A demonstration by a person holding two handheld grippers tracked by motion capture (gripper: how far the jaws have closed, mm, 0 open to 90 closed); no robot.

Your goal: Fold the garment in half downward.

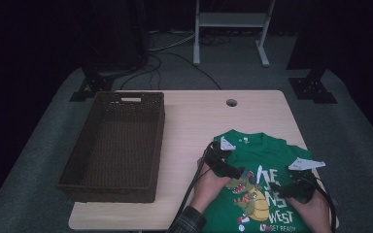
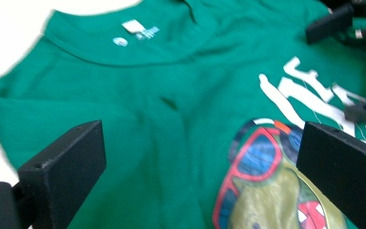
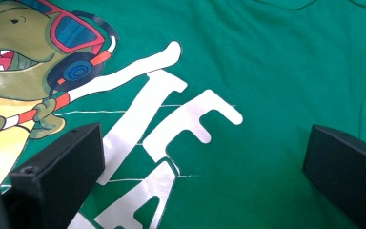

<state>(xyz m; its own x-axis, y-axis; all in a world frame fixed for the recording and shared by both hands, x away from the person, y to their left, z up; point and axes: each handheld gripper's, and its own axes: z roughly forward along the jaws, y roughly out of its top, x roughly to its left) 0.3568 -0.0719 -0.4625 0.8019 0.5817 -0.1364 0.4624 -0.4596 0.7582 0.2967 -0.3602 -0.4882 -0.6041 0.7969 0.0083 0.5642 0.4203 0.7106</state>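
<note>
So the wicker basket (image 1: pixel 111 145) on the left of the counter (image 1: pixel 194 121) holds nothing yet, and the green T-shirt (image 1: pixel 260 160) lies flat and unfolded at the near right. My left claw (image 1: pixel 240 173) hovers spread wide over its dinosaur print, gripping nothing; my right claw (image 1: pixel 278 187) gapes over the white lettering, equally free. I judge folding and basketing both remain.

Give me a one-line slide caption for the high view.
Two hand-held tongs, left and right, both open over a green dinosaur T-shirt lying flat on the table, beside a dark wicker basket.
</note>
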